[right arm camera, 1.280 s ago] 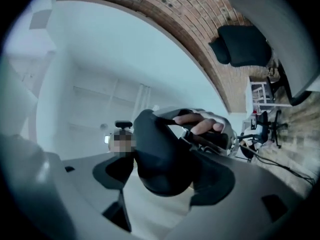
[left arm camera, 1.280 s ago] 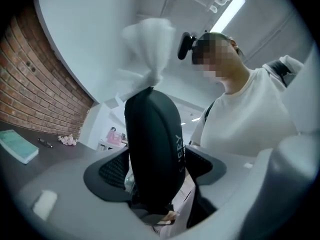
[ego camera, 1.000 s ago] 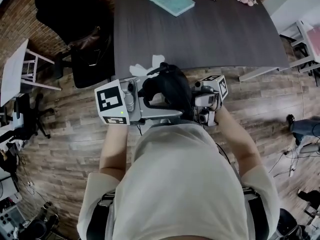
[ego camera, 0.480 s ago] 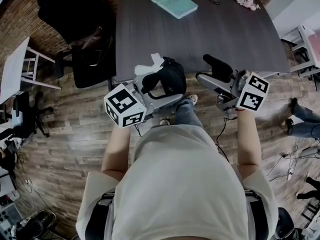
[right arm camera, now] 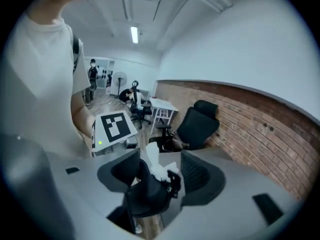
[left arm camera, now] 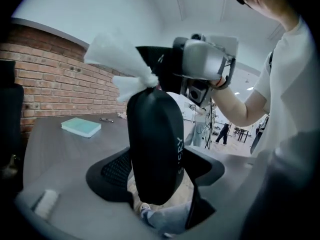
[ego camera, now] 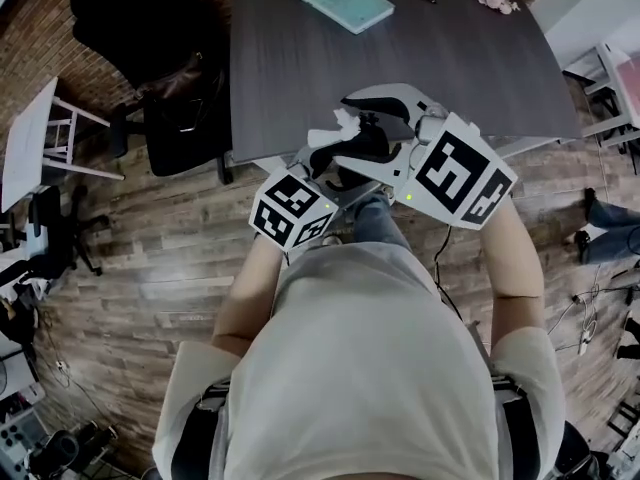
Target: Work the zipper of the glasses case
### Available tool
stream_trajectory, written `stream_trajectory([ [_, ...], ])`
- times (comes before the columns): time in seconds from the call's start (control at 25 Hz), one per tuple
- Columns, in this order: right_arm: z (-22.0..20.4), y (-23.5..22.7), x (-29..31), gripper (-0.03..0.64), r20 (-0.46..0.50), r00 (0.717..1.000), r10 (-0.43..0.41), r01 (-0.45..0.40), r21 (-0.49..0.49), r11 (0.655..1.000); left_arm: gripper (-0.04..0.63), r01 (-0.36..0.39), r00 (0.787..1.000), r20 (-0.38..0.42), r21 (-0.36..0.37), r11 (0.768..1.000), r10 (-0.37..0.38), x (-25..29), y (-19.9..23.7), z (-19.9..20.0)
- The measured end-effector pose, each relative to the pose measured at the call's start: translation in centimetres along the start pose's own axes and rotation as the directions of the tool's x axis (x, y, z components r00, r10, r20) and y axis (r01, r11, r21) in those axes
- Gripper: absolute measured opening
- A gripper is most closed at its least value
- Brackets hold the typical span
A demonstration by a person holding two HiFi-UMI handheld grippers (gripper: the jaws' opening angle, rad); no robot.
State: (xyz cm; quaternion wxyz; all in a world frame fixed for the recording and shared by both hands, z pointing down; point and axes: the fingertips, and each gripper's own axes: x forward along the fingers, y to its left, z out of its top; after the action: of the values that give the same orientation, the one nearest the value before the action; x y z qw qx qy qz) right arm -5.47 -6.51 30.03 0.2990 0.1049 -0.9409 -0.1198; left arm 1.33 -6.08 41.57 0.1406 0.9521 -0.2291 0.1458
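- While the left tongs (left arm camera: 159, 179) clench the black oval glasses case (left arm camera: 152, 134) in the air at the dark counter's (ego camera: 450, 68) near edge, crumpled white cloth (left arm camera: 117, 66) sticks from its end.
- The right tongs (right arm camera: 160, 171) have just been closing; their 2 jaws stand released around that end.

Dim, grey light from ceiling strips (right arm camera: 134, 34); fisheye edges warp and darken.

Before you: dark table (ego camera: 300, 78); black office chair (ego camera: 140, 18) at its left, brick wall (left arm camera: 55, 69) behind. Wood-plank floor (ego camera: 130, 268) under you. Small white stand (ego camera: 25, 148) far left. Strip light (right arm camera: 134, 34) on white ceiling.
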Motion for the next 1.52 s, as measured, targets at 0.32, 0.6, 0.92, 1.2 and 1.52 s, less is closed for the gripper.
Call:
stream_trajectory([
  [0.32, -1.0, 0.9, 2.9, 0.034, -0.167, 0.986, -0.010, -0.035, -0.263, 0.964, 0.330, -0.021, 0.999, -0.044, -0.010, 1.000, 0.020, 0.6, 0.2, -1.0],
  [0.6, 1.5, -0.7, 0.3, 0.012, -0.003, 1.000, -0.018, 0.017, -0.132, 0.991, 0.327, -0.006, 1.000, 0.012, -0.121, 0.993, 0.007, 0.2, 0.6, -1.0],
  [0.92, 1.2, -3.6, -3.0, 0.009, 0.077, 0.989, -0.123, 0.123, -0.005, 0.992, 0.322, 0.059, 0.985, 0.174, -0.232, 0.971, -0.018, -1.1, 0.9, 1.5],
  [1.2, 1.0, -5.5, -5.1, 0.009, 0.109, 0.977, -0.185, 0.180, 0.053, 0.982, 0.313, 0.067, 0.955, 0.297, -0.242, 0.968, 0.008, -2.3, 1.2, 3.9],
  [1.52, 3.2, -8.2, -7.0, 0.009, 0.417, 0.873, -0.252, 0.058, 0.424, 0.904, 0.302, 0.251, 0.896, 0.429, -0.281, 0.926, -0.113, -4.1, 0.1, 5.7],
])
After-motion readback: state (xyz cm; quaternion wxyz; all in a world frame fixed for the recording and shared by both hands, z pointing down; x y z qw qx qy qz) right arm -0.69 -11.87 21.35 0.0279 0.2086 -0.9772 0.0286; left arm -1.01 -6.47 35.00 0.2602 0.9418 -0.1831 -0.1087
